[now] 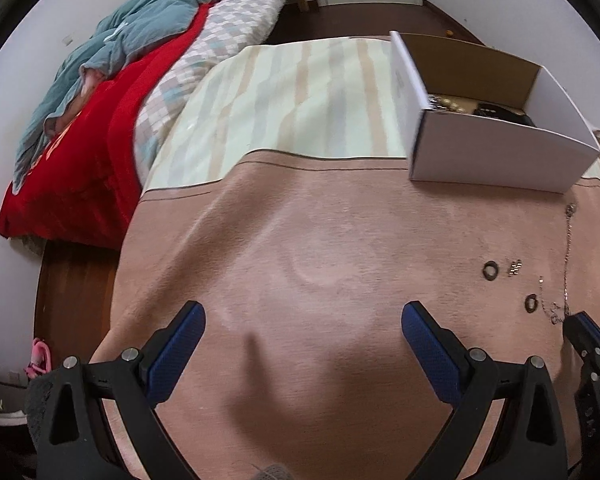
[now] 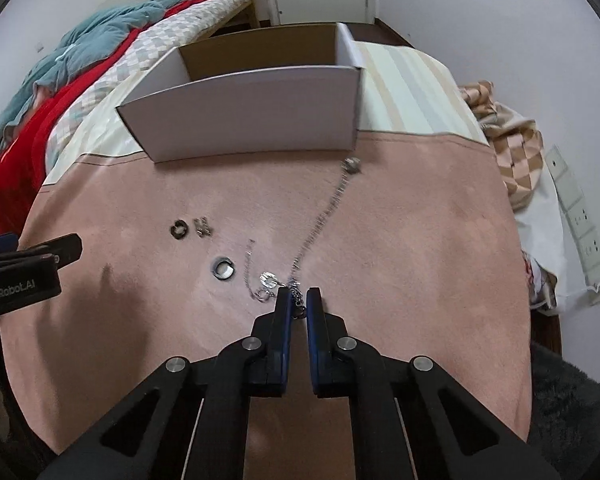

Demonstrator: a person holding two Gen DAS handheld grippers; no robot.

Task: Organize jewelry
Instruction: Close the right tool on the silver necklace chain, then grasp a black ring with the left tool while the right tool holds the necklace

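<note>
The white box [image 2: 252, 112] shows only its front wall in the right wrist view, so its inside is hidden there. In the left wrist view some dark and pale things lie in the box [image 1: 500, 152], but they are too small to name. The near end of the chain [image 2: 324, 216] goes behind the right tool [image 2: 299, 300]; whether it is pinched, I cannot tell.

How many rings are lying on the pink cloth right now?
2 for certain. A dark ring lies left, beside a small silver piece. A second ring lies nearer the right gripper, left of the chain. Small loops by the gripper tips might be more.
</note>
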